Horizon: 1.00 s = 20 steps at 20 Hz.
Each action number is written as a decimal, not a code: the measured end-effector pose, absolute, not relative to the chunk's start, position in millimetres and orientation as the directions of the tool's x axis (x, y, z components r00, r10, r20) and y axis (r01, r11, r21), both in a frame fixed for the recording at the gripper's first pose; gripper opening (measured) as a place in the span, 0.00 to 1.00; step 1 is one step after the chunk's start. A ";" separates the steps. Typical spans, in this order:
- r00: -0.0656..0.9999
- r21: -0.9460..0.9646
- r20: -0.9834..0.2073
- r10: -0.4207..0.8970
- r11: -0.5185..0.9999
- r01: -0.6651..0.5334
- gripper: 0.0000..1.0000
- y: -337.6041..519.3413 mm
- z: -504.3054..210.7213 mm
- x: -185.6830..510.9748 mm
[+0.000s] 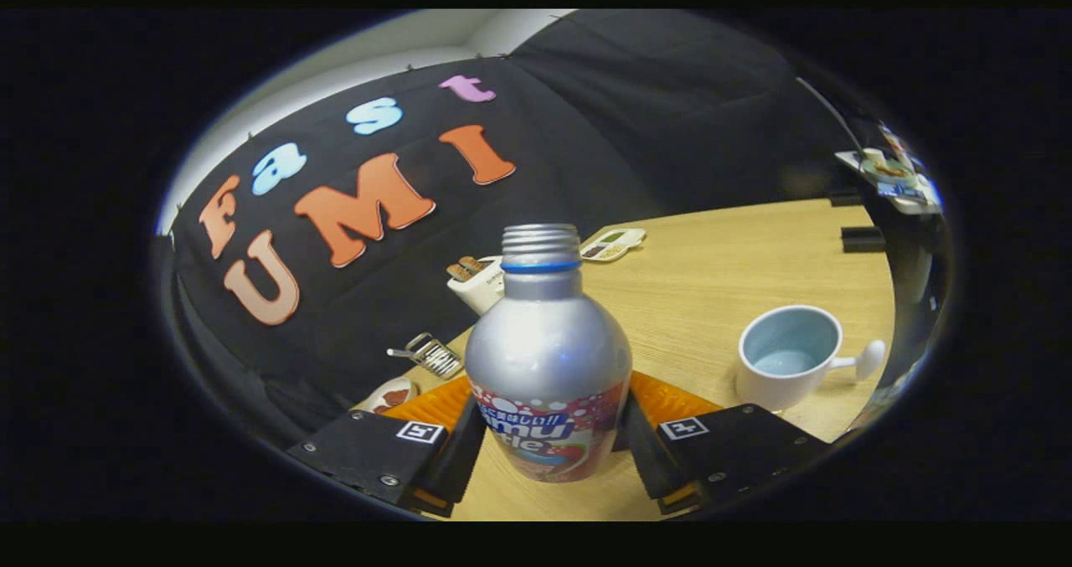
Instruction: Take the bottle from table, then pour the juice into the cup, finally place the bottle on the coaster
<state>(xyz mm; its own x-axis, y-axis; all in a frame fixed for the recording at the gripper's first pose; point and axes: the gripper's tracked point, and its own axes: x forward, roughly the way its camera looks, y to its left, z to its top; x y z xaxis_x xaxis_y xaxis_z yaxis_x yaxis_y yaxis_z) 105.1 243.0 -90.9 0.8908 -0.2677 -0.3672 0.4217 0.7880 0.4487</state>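
Right, going from the biggest thing down: the wooden surface (720,249) stretches ahead of me, tilted in my view, so I judge I am already canting my claw. There is one surface and it carries everything.

Next, the bottle (548,358). There is one, silver with a printed band, cap off, threaded neck bare. It stands between my fingers, its long axis running straight away from me along the line of the claw (548,445), neck pointing forward and up. My claw is closed around its lower body, one finger pressing each side of the label, so I take it as gripped; I cannot tell whether its base is off the surface.

Then the cup (789,356): one, pale, handle turned away from the bottle, mouth open and looking empty. It lies ahead and to the right of my claw, near but clear of the bottle. That is the relation the pour turns on: I judge the neck must swing rightward and tip down over that rim.

Smaller things sit beyond the bottle: one white holder (479,282), one calculator-like item (613,244), one metal clip (427,353). I cannot pick out a coaster with certainty.
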 end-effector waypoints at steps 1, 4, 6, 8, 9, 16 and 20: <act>0.889 0.407 -0.358 -0.285 0.810 0.423 0.78 240.7 -90.0 107.5; 0.885 0.283 -0.346 -0.311 0.865 0.415 0.79 242.4 -90.1 117.3; 0.881 0.208 -0.349 -0.319 0.891 0.404 0.78 245.2 -96.0 123.1; 0.876 0.156 -0.355 -0.328 0.903 0.401 0.79 244.6 -103.9 123.1; 0.875 0.138 -0.349 -0.335 0.906 0.401 0.79 244.7 -106.1 124.2; 0.876 0.071 -0.314 -0.365 0.912 0.405 0.79 238.6 -124.5 144.5; 0.879 0.044 -0.311 -0.362 0.918 0.394 0.80 242.9 -135.3 152.7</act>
<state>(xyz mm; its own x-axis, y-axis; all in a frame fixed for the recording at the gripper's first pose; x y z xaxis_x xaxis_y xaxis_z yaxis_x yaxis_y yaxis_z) 152.7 242.9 -135.3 0.8786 -0.3623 -0.3111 0.3940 0.9181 0.0436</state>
